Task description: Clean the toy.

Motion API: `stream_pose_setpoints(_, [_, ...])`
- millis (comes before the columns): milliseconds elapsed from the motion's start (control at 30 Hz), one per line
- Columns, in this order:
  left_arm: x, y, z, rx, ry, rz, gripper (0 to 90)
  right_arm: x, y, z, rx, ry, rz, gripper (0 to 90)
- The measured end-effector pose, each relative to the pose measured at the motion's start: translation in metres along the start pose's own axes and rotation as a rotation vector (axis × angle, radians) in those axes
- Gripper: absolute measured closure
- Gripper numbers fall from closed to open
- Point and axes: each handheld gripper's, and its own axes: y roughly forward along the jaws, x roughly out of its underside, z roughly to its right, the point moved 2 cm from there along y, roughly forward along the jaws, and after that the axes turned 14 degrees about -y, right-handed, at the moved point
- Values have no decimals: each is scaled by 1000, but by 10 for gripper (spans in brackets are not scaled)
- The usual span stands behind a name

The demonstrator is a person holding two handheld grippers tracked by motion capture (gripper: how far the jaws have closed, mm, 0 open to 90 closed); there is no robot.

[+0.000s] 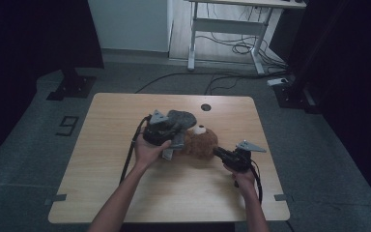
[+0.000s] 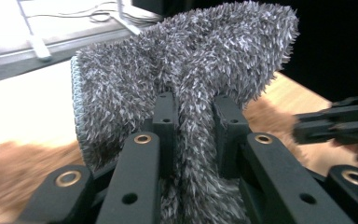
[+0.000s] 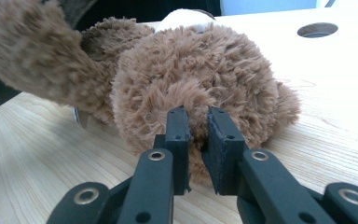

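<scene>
Nearest the lens: left gripper (image 2: 193, 121), jaws clamped on a fold of shaggy grey fabric (image 2: 186, 60), a fuzzy garment or cover with a stitched edge showing at its left side. From the high view the same grey piece (image 1: 179, 120) is held raised above the table (image 1: 125, 121), just left of and partly over the brown plush bear (image 1: 200, 144), which lies near the table's middle with its white muzzle pointing away from the person. Right gripper (image 3: 196, 123) has its jaws pinched together on a tuft of the bear's brown fur, low on the rounded body; in the high view it (image 1: 221, 153) comes in level from the bear's right side. My read on the split: right hand pins the bear to the wood as an anchor so it doesn't drag, left hand takes the grey piece by a fold so it can be pulled off or drawn over the toy. Can't tell which of the two it is, or whether the fabric is attached to the bear somewhere; the join is hidden behind the left hand (image 1: 149, 150). Grip on the fur looks shallow, so a hard tug could slip it. Cable hole (image 1: 206, 107) in the tabletop sits just beyond, out of the way.
</scene>
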Motion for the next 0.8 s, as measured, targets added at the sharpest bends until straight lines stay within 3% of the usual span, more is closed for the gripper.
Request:
stream_pose_setpoints(100, [10,18,14,17,29,-65,736,0,0,0,-4,4,6,820])
stream_pose_setpoints(300, [40,43,22,24,61,-199,737,0,0,0,-9,8,11,827])
stream_pose_setpoints(467, [56,45,20,33,51,-200,737,0,1,0,-10,12,9,769])
stream_pose_setpoints(600, [62,43,21,27,55,-197,737,-1,0,-4,36,-10,16,484])
stream_pose_setpoints(767, [62,43,19,29,40,-184,737,0,7,-11,3,-61,-18,444])
stream_pose_setpoints(800, [62,43,19,30,40,-185,738,2,11,-12,23,-79,-44,542])
